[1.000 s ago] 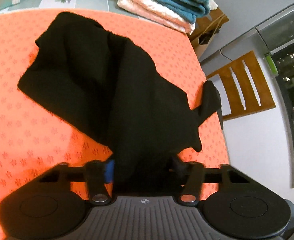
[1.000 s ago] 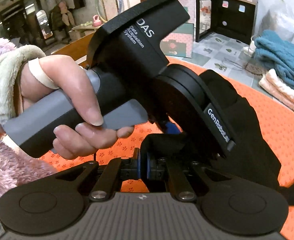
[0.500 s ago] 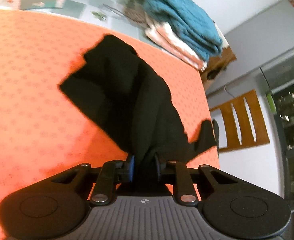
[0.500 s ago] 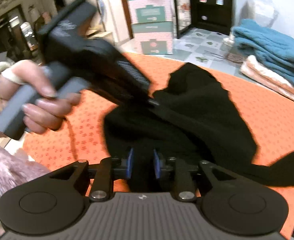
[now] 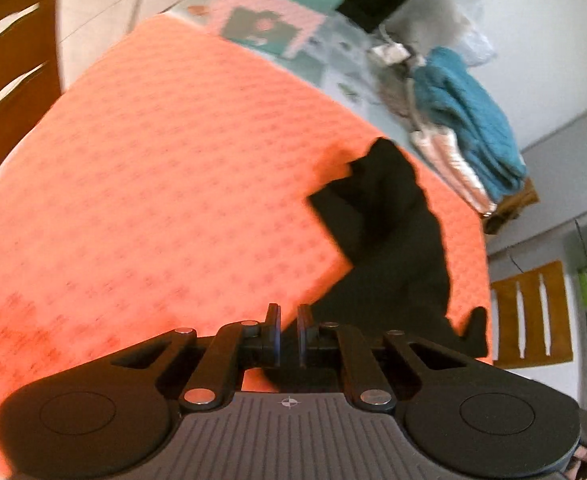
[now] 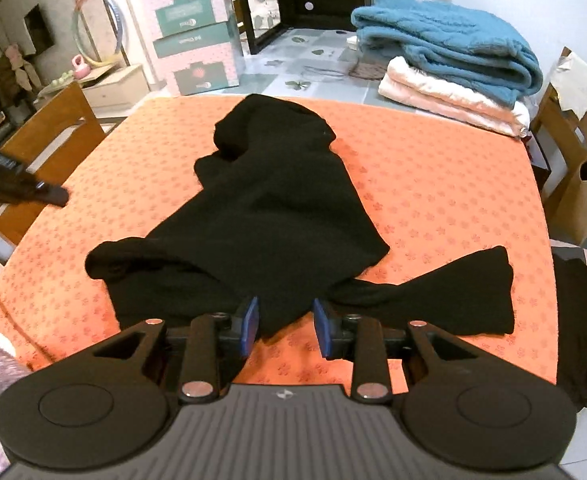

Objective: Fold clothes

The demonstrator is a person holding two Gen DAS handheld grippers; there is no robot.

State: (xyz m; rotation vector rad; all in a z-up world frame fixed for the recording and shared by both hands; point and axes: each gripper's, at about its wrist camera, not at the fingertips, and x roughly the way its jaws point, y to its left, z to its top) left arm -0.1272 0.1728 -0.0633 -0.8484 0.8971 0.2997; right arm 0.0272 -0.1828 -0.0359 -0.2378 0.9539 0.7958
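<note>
A black garment (image 6: 269, 208) lies crumpled on the orange table cover (image 6: 433, 184), one sleeve (image 6: 445, 296) spread to the right. My right gripper (image 6: 285, 326) is open just above the garment's near edge, with cloth lying between the pads but not pinched. In the left wrist view, which is blurred, the garment (image 5: 389, 232) lies to the right, and my left gripper (image 5: 288, 334) is nearly shut with nothing between its pads, over bare orange cover (image 5: 165, 184). The left gripper also shows in the right wrist view (image 6: 21, 188) at the table's left edge.
Folded teal and cream blankets (image 6: 453, 60) are stacked at the table's far right. Wooden chairs stand at the left (image 6: 49, 132) and right (image 6: 565, 120). Cardboard boxes (image 6: 189, 28) stand behind the table. A dark cloth (image 6: 577, 320) hangs off the right edge.
Both grippers have let go of the garment, which now lies on the table. The left gripper swung away to the left; the right gripper opened and pulled back.
</note>
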